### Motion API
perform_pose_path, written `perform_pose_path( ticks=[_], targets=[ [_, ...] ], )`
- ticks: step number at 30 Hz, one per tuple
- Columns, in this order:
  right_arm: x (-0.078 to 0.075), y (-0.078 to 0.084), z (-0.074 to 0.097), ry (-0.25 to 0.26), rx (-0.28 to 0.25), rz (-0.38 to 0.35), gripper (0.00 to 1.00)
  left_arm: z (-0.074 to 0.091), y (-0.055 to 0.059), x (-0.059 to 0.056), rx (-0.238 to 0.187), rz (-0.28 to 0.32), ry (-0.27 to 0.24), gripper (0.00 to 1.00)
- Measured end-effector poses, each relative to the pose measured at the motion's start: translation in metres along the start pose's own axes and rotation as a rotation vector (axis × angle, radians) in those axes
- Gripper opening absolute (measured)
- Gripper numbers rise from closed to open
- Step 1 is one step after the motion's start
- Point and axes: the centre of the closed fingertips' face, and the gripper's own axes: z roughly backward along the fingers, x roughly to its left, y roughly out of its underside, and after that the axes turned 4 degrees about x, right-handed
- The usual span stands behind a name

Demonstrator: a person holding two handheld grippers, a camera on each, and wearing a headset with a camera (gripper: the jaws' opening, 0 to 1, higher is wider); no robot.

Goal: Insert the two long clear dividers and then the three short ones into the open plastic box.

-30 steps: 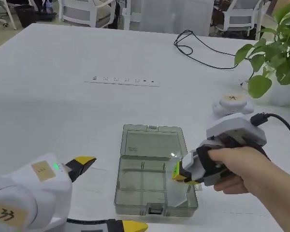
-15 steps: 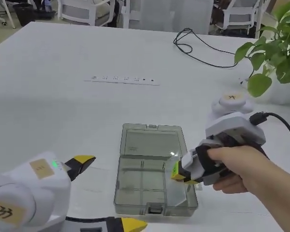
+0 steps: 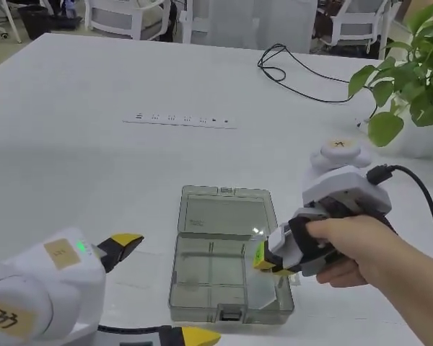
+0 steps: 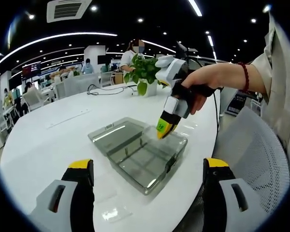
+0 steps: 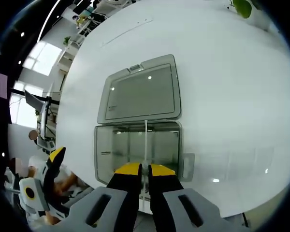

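My right gripper (image 5: 140,169) has its jaws pressed together on a clear divider (image 5: 145,142). The thin pane stands on edge and runs from the jaw tips across the box (image 5: 137,145) base toward the hinge. From the head view that gripper (image 3: 263,258) sits over the right part of the base, gripped by my hand (image 3: 353,252), with its tips down inside the base. The box (image 3: 227,252) lies open on the table (image 3: 94,166), its lid flat on the far side and the base nearer to me. I cannot tell whether the divider is seated in its slots.

My left gripper (image 4: 147,164) is spread wide and pinches nothing. Through its own view the box (image 4: 135,150) lies ahead between the two jaws, apart from both, and the right gripper (image 4: 163,130) comes down onto the box's far right corner. A clear flat piece (image 4: 111,211) lies on the table just ahead of the left jaw. In the head view the left gripper (image 3: 166,288) hangs low at the left, its tips near the left edge of the base.
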Motion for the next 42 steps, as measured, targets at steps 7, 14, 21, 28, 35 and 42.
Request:
perform_pose_path(
  ticks=[7, 14, 21, 28, 35, 42],
  targets=[
    [0.0001, 0.0002, -0.001, 0.012, 0.002, 0.021, 0.06, 0.0005, -0.0005, 0.001, -0.001, 0.0, -0.001, 0.95],
    [0.0007, -0.0003, -0.0005, 0.025, 0.007, 0.041, 0.06, 0.001, -0.0006, 0.0025, -0.005, 0.001, -0.005, 0.95],
    [-0.0005, -0.0007, -0.0006, 0.037, 0.013, 0.055, 0.06, 0.001, -0.0006, 0.0023, -0.005, 0.002, -0.006, 0.95],
    [0.0015, -0.0002, -0.0014, 0.075, 0.013, 0.102, 0.06, 0.0013, -0.001, 0.0028, -0.008, 0.0, -0.009, 0.95],
    [0.0047, -0.0014, -0.0025, 0.165, 0.006, 0.219, 0.06, 0.0013, -0.0011, 0.0054, -0.007, 0.004, -0.018, 0.95],
    [0.0087, -0.0024, -0.0081, 0.259, 0.001, 0.347, 0.06, 0.0027, -0.0018, 0.0075, -0.009, 0.007, -0.026, 0.94]
  ],
)
